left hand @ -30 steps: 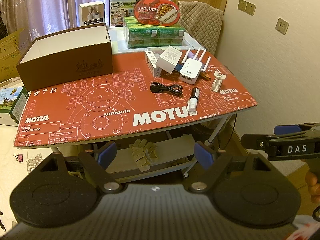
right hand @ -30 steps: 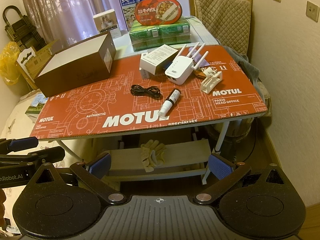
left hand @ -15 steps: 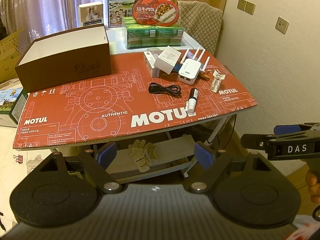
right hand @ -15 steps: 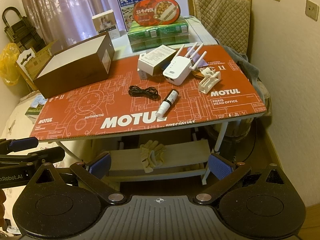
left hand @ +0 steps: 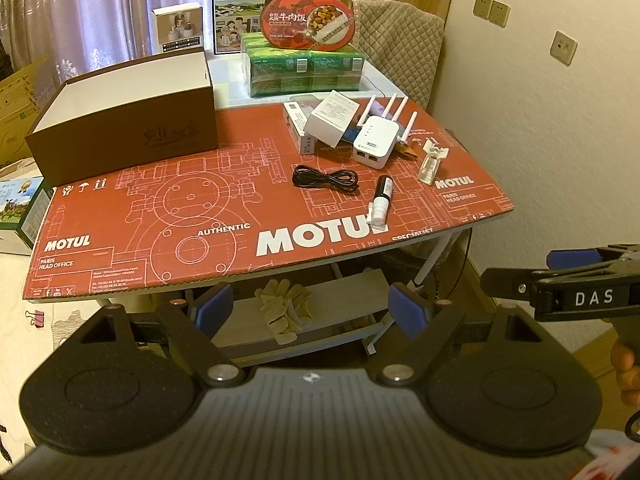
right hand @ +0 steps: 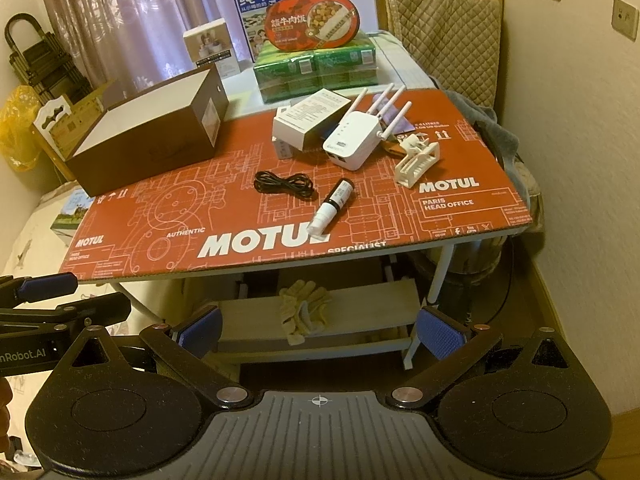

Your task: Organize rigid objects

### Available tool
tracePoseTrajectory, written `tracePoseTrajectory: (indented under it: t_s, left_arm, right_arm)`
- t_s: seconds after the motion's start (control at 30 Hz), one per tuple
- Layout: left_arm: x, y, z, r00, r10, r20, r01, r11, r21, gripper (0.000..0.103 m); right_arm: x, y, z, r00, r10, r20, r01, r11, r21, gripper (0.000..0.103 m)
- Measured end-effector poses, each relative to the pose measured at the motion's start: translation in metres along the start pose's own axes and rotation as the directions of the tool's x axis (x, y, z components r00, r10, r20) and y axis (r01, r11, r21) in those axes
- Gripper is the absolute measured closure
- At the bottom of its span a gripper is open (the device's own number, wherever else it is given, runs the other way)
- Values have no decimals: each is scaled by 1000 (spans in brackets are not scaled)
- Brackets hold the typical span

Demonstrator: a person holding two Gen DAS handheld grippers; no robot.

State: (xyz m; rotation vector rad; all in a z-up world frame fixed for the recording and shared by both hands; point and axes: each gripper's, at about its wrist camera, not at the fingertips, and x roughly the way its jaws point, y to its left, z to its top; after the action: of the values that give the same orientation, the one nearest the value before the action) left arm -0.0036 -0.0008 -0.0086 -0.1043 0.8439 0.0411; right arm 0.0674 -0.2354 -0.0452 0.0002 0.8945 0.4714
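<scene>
Both views slightly nearer the table (left hand: 280, 276); objects unmoved

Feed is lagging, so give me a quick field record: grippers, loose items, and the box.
left gripper: open, empty, short of table
right gripper: open, empty, short of table
box: open top, mat's left rear
router: right rear, antennas up
cable: coiled, mid-mat
tube: lying near front edge
white clip: right of router
cartons: stacked behind router

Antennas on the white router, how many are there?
4, all upright in a row on the back of the white router, pointing toward the green packs. None looks hidden.
</scene>
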Motion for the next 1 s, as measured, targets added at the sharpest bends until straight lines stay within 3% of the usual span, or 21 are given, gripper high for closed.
tracePoseTrajectory:
  t_s: [0.37, 0.43, 1.0]
  left_arm:
    - [9, -8, -3, 1000, 3, -4, -3, 1000, 1, 21]
    - [15, -24, 2, 1000, 5, -10, -5, 1000, 3, 21]
    - [40, -26, 24, 998, -3, -59, 5, 999, 38, 21]
  right_arm:
    - [0, -9, 1, 1000, 10, -3, -10, 1000, 4, 2]
    - [1, -10, 0, 1000, 13, -6, -13, 1000, 7, 2]
    - [15, -35, 12, 1000, 14, 8, -15, 998, 66, 2]
